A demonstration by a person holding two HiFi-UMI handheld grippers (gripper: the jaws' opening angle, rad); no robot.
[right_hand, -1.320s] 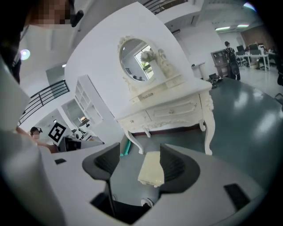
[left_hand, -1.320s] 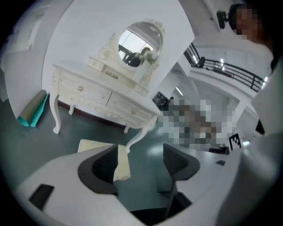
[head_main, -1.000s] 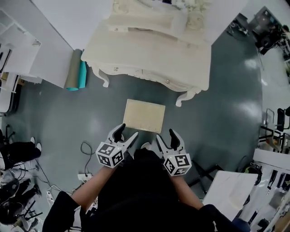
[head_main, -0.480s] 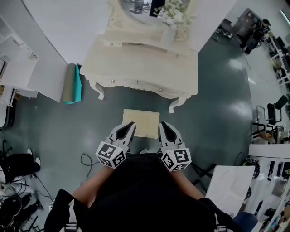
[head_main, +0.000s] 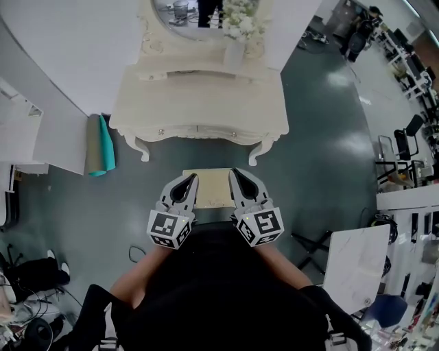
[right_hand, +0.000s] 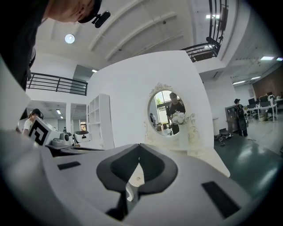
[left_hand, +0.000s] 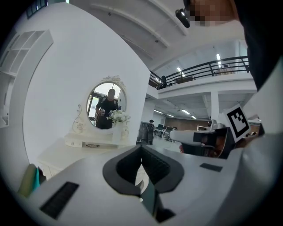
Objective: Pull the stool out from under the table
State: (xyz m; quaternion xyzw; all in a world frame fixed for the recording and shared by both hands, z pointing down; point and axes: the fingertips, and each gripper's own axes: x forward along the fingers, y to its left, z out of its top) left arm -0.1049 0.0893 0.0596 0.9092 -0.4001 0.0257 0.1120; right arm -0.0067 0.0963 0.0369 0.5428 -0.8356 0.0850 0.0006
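Just in front of the table, clear of its front edge and between its two curved front legs, the cream rectangular padded stool (head_main: 211,189) stands on the glossy grey-green floor (head_main: 322,158). Seen from the head view, the left tool (head_main: 187,182) lies over the stool's left side and the right tool (head_main: 239,178) over its right side, both pointing toward the table. Each tool's jaws have just been closing and now stand pressed together, dark pads meeting at the tips with nothing between them; each gripper view looks past its closed tips at the table and the wall behind it. A black-and-white marker cube (head_main: 169,229) sits at the rear of the left tool, and its twin at the rear of the right. The cream carved dressing table (head_main: 199,106) stands against a white wall and carries an oval mirror (head_main: 184,10) and a bunch of white flowers (head_main: 239,19). Left of the table, a teal and olive rolled mat (head_main: 97,144) lies beside a white partition. The person's black top (head_main: 219,288) fills the lower middle of the head view.
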